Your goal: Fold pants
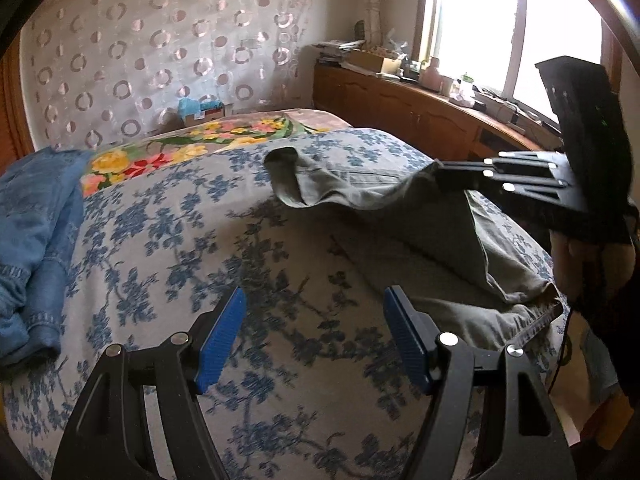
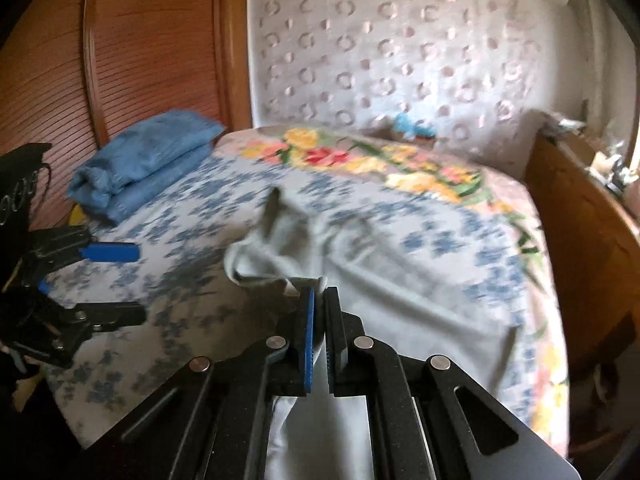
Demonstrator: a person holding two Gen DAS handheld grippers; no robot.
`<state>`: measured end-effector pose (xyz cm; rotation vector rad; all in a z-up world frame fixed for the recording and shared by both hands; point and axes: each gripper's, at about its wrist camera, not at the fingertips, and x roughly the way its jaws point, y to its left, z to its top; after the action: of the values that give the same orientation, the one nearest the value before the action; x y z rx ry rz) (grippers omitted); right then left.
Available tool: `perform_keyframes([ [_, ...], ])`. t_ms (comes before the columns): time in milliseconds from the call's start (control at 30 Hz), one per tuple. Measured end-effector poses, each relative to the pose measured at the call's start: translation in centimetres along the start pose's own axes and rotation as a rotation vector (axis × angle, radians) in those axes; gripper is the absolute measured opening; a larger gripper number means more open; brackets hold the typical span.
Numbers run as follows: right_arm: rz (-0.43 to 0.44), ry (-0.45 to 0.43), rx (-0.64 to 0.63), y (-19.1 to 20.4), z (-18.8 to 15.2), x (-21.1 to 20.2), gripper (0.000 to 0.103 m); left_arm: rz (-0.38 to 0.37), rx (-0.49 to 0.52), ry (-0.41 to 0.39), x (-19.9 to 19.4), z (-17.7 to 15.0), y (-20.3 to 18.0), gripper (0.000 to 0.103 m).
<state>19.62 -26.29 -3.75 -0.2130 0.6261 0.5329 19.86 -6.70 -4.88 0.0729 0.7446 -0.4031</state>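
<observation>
Now right gripper (image 2: 319, 322) pinches olive pants (image 1: 360, 188) edge, lifted off bedspread (image 1: 192, 240); left gripper (image 1: 314, 340) wide, empty, over bare bedspread. Folded jeans (image 1: 36, 232) well apart at far edge.

The left wrist view sits just behind the left gripper (image 1: 316, 340), angled down over the near part of the bed (image 1: 248, 240) and facing the ring-patterned curtain (image 1: 160, 40) and the window (image 1: 500, 28) at right. The right wrist view rides close behind the right gripper (image 2: 318, 304), looking down across the same bed toward the curtain and a wooden door (image 2: 140, 40) at left. Both share the olive pants (image 1: 400, 192), the folded blue jeans (image 1: 36, 240) and each other's gripper
</observation>
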Motion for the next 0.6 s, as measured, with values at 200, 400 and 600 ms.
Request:
perform_keyframes([
  [200, -0.068, 0.016, 0.033, -3.3, -0.7, -0.2, 0.004, -0.006, 0.024, 0.008, 0.7, 0.8, -1.3, 0.072],
  [400, -0.123, 0.043, 0.053, -4.9, -0.6, 1.5, 0.004, -0.009, 0.035, 0.0, 1.0, 1.4, -2.1, 0.072],
  [600, -0.169, 0.069, 0.073, -6.6, 0.0, 2.0, 0.004, -0.008, 0.039, 0.014, 1.6, 1.4, -2.7, 0.072],
])
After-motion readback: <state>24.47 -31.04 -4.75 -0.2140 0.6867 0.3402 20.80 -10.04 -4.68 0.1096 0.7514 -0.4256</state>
